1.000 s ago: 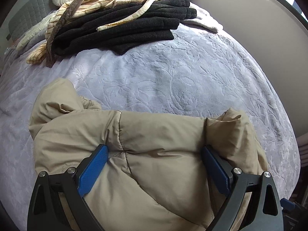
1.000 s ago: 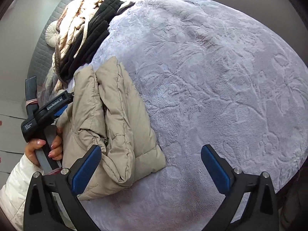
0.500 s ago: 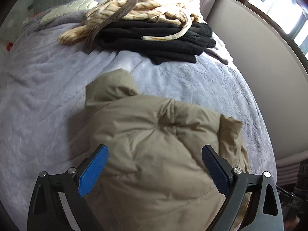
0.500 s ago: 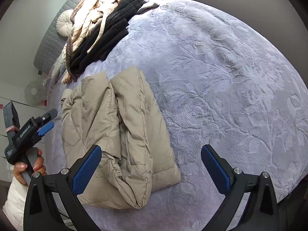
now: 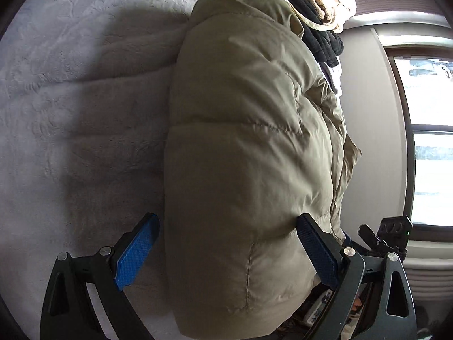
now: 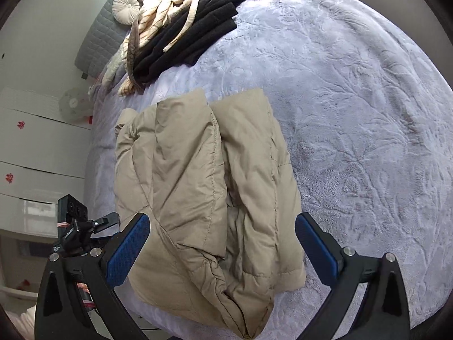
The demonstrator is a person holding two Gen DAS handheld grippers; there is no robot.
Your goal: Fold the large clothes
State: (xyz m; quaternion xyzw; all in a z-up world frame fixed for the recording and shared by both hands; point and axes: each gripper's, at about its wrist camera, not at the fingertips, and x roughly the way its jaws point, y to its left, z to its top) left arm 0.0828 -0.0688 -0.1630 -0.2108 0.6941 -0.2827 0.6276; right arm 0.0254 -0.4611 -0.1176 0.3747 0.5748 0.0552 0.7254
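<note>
Right wrist view gives me the clearest look: the tan puffer jacket (image 6: 209,198) lies folded into a thick bundle near the close edge of the bed (image 6: 354,113), on a pale lavender blanket with a raised leaf pattern. My right gripper (image 6: 222,250) hangs just over the near end of the jacket with its blue pads spread wide apart, holding nothing. I can't tell whether the pads touch the fabric. Low at the left of this view I see my left gripper (image 6: 82,232), off the bed's side next to the jacket.

On the left wrist view the jacket (image 5: 249,153) fills the middle of the frame, seen from its side, and the left gripper (image 5: 226,250) is spread wide with the jacket's bulk between its two pads. The right pad (image 5: 314,249) looks pressed against the fabric, while the left one sits just beside it; the gripper is not clamped.

Further up the bed, well apart from the jacket, sits a pile of clothes (image 6: 184,25), black pieces under cream striped ones. A round cushion (image 6: 126,5) rests by the grey headboard (image 6: 99,36). A window (image 5: 430,141) shows on the left wrist view.
</note>
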